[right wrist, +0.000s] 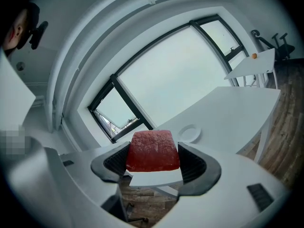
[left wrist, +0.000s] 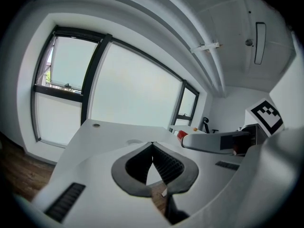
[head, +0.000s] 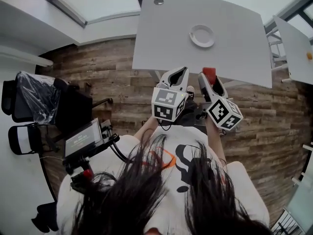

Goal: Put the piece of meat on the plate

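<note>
A red block of meat (right wrist: 153, 150) sits clamped between the jaws of my right gripper (right wrist: 154, 163), held in the air short of the table's near edge. In the head view the same meat (head: 209, 73) shows at the tip of the right gripper (head: 209, 80). The white round plate (head: 202, 35) lies farther on, near the middle of the white table (head: 234, 48); the right gripper view shows the plate (right wrist: 189, 133) small, beyond the meat. My left gripper (head: 181, 75) hangs beside the right one, shut with nothing in it; its tips (left wrist: 152, 145) meet.
A second white table (head: 296, 48) with a small orange thing (head: 309, 56) stands at the right. Black office chairs (head: 29, 102) and a stand with a screen (head: 83, 140) are at the left, over a wood floor. Windows run behind the table.
</note>
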